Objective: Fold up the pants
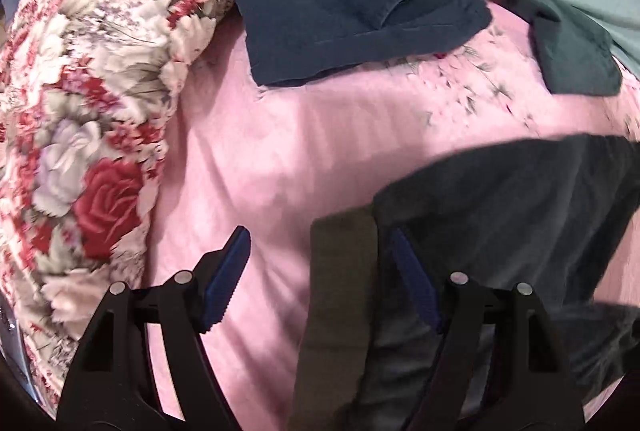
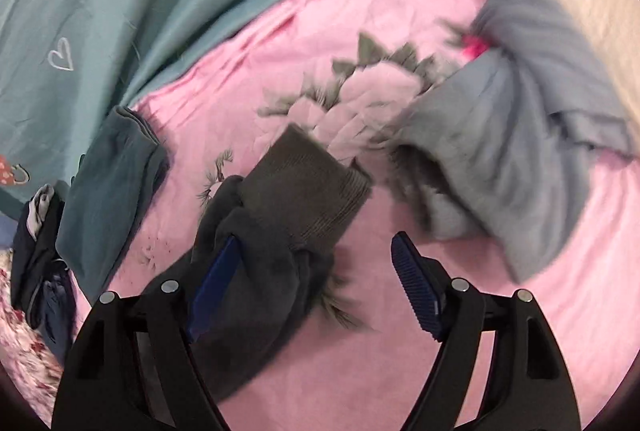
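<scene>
Both grippers' jaws stand apart, unclamped; the dark pants (image 2: pixel 260 251) run lengthwise between the right gripper (image 2: pixel 316 271) jaws, cuff (image 2: pixel 308 191) pointing away.

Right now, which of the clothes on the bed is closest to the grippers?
The dark grey pants with the ribbed cuff. They lie between the open right gripper, while the teal folded garment and light grey clothes lie farther off.

Dark grey pants (image 2: pixel 256 263), pink bedsheet (image 2: pixel 400 371)
</scene>
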Available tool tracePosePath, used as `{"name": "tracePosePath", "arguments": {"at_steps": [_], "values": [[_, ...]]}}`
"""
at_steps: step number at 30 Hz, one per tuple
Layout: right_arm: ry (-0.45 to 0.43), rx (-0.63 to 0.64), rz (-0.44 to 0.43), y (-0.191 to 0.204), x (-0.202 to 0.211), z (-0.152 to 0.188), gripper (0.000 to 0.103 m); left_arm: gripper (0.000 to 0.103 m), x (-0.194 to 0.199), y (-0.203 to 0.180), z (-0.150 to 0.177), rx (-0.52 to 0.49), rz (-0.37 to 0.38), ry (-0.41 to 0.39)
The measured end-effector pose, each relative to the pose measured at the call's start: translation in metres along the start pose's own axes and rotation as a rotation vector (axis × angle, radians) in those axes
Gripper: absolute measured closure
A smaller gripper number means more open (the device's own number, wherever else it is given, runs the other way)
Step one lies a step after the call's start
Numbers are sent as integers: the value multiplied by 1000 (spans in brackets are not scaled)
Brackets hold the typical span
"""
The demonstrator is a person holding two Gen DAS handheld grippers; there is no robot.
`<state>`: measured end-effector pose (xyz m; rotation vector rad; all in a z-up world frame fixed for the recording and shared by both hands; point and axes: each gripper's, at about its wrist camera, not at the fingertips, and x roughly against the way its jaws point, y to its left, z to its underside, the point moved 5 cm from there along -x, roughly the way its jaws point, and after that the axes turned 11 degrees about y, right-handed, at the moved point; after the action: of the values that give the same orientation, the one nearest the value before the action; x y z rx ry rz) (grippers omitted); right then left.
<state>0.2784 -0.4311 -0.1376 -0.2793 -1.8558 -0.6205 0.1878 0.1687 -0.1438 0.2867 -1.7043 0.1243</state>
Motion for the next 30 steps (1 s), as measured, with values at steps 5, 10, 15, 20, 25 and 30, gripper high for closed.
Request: {"name": "tracePosePath", "arguments": {"at_steps": [5, 10, 15, 20, 25, 30], "values": [[62, 90, -9, 21, -26, -6, 70, 28, -15, -6, -8, 3, 40, 43], [-77, 156, -3, 21, 39, 3, 80, 28, -17, -12, -9, -20, 55, 50], [45, 249, 295, -12, 6, 32, 46, 31, -27, -27, -4, -75, 67, 96], [-127, 181, 209, -19, 59, 39, 41, 51, -37, -43, -9, -117, 15, 110], [-102, 167, 173, -24, 70, 56, 36, 71, -25, -55, -7, -154, -59, 54], [-58, 205, 114, -8, 58, 67, 36, 73, 23, -58, -17, -88, -184, -129]]}}
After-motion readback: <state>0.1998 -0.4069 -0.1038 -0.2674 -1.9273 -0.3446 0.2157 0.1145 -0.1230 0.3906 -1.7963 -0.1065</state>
